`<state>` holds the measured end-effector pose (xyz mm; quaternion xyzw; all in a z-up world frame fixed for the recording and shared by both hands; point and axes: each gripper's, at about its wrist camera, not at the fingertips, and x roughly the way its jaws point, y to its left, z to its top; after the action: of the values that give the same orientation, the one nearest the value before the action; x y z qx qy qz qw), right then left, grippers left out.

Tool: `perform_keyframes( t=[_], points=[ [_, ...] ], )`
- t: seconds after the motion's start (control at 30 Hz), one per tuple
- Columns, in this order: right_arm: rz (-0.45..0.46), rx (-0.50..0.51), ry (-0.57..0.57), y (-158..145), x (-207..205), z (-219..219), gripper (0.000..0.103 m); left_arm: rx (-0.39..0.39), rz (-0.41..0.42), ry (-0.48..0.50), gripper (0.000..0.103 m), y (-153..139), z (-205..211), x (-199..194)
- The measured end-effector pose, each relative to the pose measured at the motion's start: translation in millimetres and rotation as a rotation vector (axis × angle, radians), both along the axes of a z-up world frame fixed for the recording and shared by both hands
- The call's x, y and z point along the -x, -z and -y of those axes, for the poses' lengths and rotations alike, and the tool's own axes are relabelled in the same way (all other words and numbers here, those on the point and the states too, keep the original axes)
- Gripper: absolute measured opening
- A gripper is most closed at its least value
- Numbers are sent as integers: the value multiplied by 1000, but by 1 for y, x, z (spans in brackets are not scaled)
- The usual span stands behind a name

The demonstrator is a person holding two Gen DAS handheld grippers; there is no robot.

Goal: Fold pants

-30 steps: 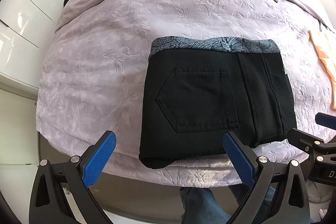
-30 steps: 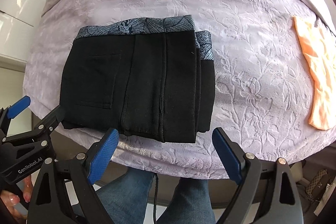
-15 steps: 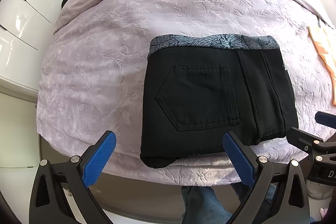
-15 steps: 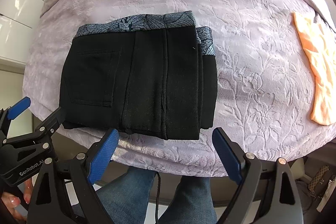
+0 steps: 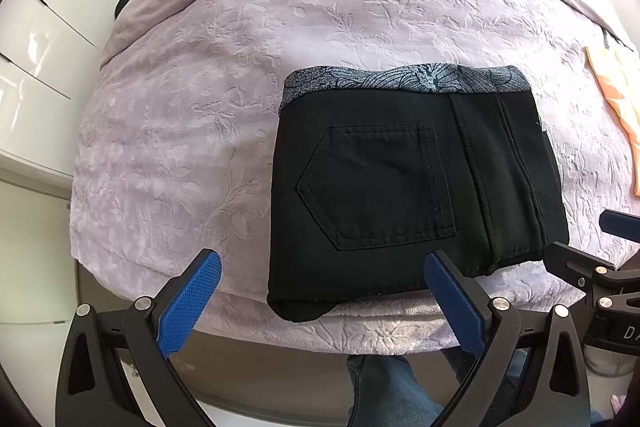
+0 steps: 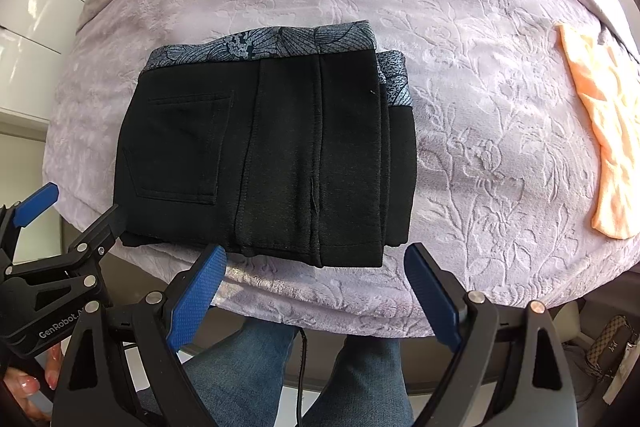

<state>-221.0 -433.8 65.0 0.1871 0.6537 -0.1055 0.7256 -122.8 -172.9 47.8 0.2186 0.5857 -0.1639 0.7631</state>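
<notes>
Left wrist view: black pants (image 5: 412, 183) lying folded into a compact rectangle near the bed (image 5: 192, 115) edge; left gripper (image 5: 320, 301) hanging above, fingers wide, gripping nothing.

Right wrist view: right gripper (image 6: 316, 293) likewise spread, empty. Folding is looking done; nothing obvious remaining.

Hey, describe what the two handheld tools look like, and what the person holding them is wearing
Both are alike: the left tool and right tool have black angular frames with triangular cut-outs, silver rivets, and two flat fingers faced with blue dimpled pads. The left tool's body, seen from the right wrist camera, bears white "GenRobot" lettering. A thin black cable hangs below. The person wears blue jeans.
</notes>
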Motion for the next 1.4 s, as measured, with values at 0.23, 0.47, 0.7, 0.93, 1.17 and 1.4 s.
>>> perform_keyframes(
  t=[0.23,0.47,0.7,0.93,1.17,1.4],
  points=[
    [-1,-1,4,1,0,0,92,-2,-2,8,102,1,1,1],
    [-2,-2,4,1,-1,-1,92,-6,-10,21,102,3,-2,-1],
    [-3,-3,6,2,0,-1,92,-6,-10,28,102,3,-2,-1],
    [-4,-1,6,2,1,-2,92,-4,-12,31,102,4,-1,-2],
    [-9,3,5,4,0,-2,92,0,-17,43,102,5,-1,-3],
    [-13,14,-3,3,-5,1,92,5,-13,54,102,4,-1,-3]
  ],
)
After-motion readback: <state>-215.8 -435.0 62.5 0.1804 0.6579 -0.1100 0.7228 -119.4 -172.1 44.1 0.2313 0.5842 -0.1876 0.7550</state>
